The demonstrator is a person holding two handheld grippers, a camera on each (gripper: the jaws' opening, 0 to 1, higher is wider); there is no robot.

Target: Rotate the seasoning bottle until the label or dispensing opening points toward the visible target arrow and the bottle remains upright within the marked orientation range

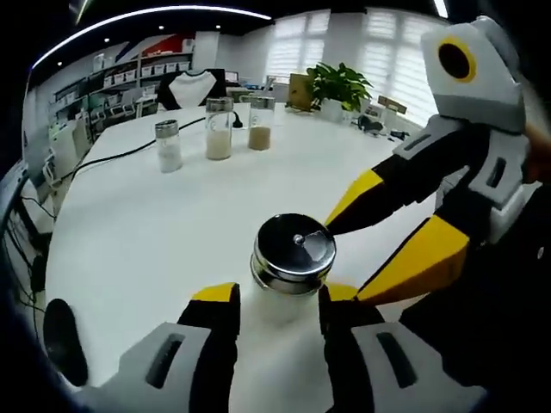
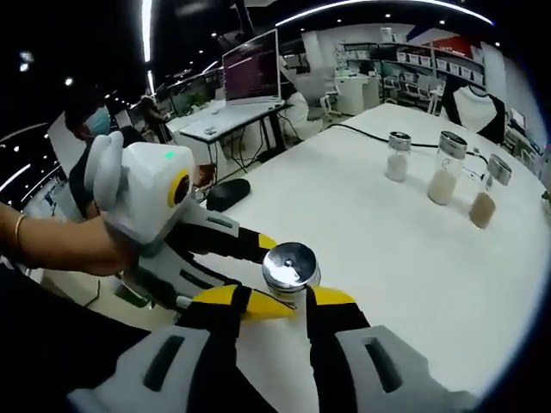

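The seasoning bottle (image 1: 293,255) stands upright near my edge of the white table (image 1: 155,224). My left gripper (image 1: 280,297) brackets it, jaws released, steadying; my right gripper (image 2: 277,301) flanks its cap (image 2: 291,262), unclenched, ready to twist.

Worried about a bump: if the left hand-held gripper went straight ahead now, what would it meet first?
Probably the seasoning bottle: it stands right between the left hand-held gripper jaws, already at their tips.
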